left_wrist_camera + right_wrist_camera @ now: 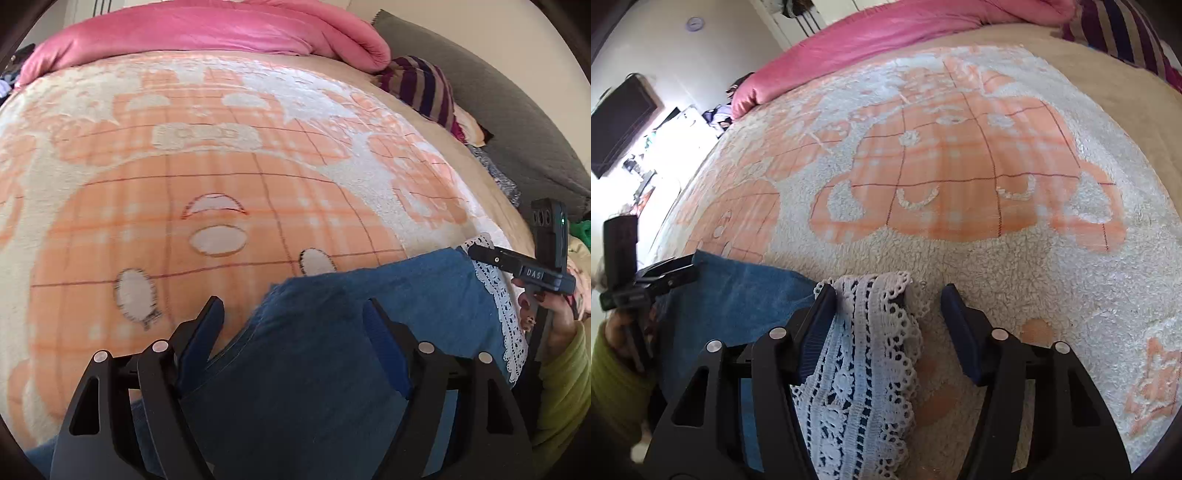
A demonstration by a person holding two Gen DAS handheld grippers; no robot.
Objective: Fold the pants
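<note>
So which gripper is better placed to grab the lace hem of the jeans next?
Right. The right gripper already has the lace hem between its open fingers; the left gripper straddles plain denim of the jeans, away from the lace.

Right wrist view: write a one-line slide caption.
Right gripper straddles the white lace hem of blue pants on an orange-and-white blanket.

your right gripper (888, 295) stood open over the pants' (738, 295) lace hem (864, 354), by the blanket's (997, 258) near edge.
</note>
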